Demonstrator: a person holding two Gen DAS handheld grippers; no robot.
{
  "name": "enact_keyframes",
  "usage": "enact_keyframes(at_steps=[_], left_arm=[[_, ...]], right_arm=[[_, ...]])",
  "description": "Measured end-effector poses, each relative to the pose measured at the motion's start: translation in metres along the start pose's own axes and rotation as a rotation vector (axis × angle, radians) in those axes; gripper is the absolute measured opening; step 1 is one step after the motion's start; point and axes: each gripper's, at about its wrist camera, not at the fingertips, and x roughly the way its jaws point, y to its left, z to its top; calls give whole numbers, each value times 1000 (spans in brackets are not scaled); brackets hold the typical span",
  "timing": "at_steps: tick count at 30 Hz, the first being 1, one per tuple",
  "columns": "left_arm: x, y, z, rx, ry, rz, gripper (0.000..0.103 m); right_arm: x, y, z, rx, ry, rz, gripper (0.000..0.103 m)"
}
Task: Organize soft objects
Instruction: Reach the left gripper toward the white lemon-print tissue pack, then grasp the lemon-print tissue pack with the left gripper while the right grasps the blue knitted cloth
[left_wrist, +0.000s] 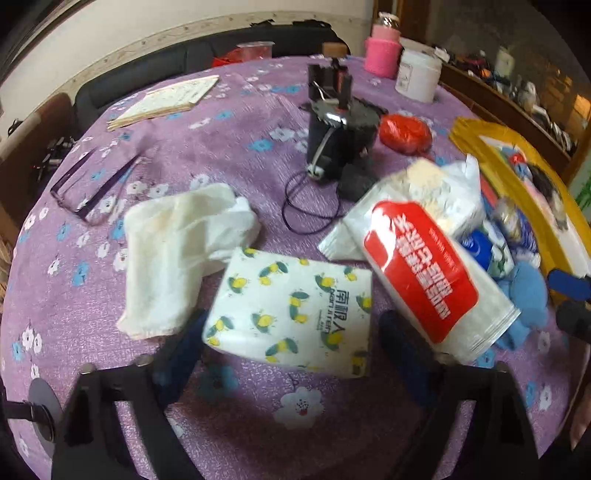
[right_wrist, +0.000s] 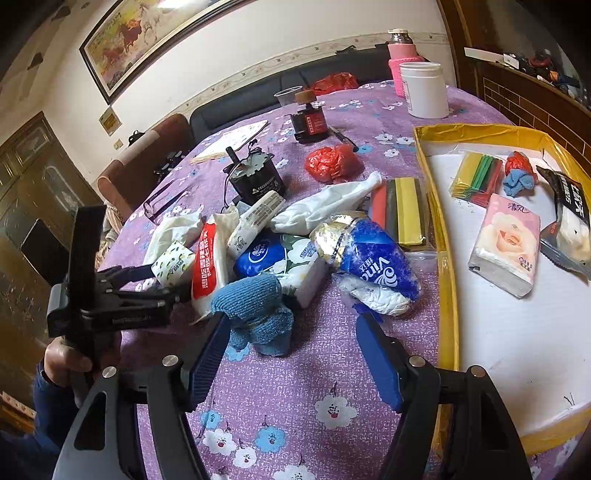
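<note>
Lemon-printed plastic wraps the tissue pack (left_wrist: 291, 310), which lies on the purple cloth (left_wrist: 184, 147) between the fingers of the left gripper (left_wrist: 291, 336), its long axis running roughly across them and its printed lettering toward the right edge. The jaws stand wide on either side of the pack; blur hides whether the pads touch it, so a grip cannot be confirmed. In the right view the same pack (right_wrist: 173, 264) shows small at the left gripper's (right_wrist: 159, 280) tips, with the person's hand (right_wrist: 70, 360) wrapped around the handle low at the left. Beside the pack a white towel (left_wrist: 177, 254) lies crumpled to its left, and a red-labelled packet (left_wrist: 421, 269) slants over its right corner, smeared by motion. The right gripper (right_wrist: 291, 339) hovers above the cloth with jaws wide apart and nothing between them; a blue cloth (right_wrist: 258, 310) sits bunched just beyond its left finger (right_wrist: 208, 354), and a blue Vinda pack (right_wrist: 369, 258) lies ahead, its long axis angled toward the right finger. The yellow-rimmed tray (right_wrist: 447, 258) to the right holds a pink tissue pack (right_wrist: 508, 243), cut off partly at the frame edge.
</note>
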Motion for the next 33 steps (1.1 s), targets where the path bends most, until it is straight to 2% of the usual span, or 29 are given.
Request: enact_keyframes(at_steps=[3, 8, 13, 18, 19, 20, 22, 27, 33], left_arm=[[-14, 7, -3, -45, -49, -22, 75], [-45, 15, -10, -122, -179, -87, 75], [-58, 13, -15, -142, -269, -129, 75], [-48, 9, -16, -131, -261, -211, 75], [-47, 9, -16, -133, -259, -221, 75], [-46, 9, -15, -132, -259, -230, 75], [-47, 9, -15, -134, -274, -239, 75], [-48, 7, -17, -131, -279, -247, 75], [-46, 8, -16, -141, -273, -249, 75]], right_arm=[[1, 4, 0, -12, 4, -3, 75], [6, 20, 0, -75, 6, -11, 75], [25, 38, -2, -119, 41, 21, 75], [39, 48, -3, -160, 18, -37, 75], [42, 48, -4, -162, 19, -38, 65], [45, 47, -5, -158, 33, -38, 47], [48, 44, -3, -150, 45, -28, 47], [40, 45, -4, -157, -10, 17, 46], [33, 40, -4, -129, -45, 32, 46]])
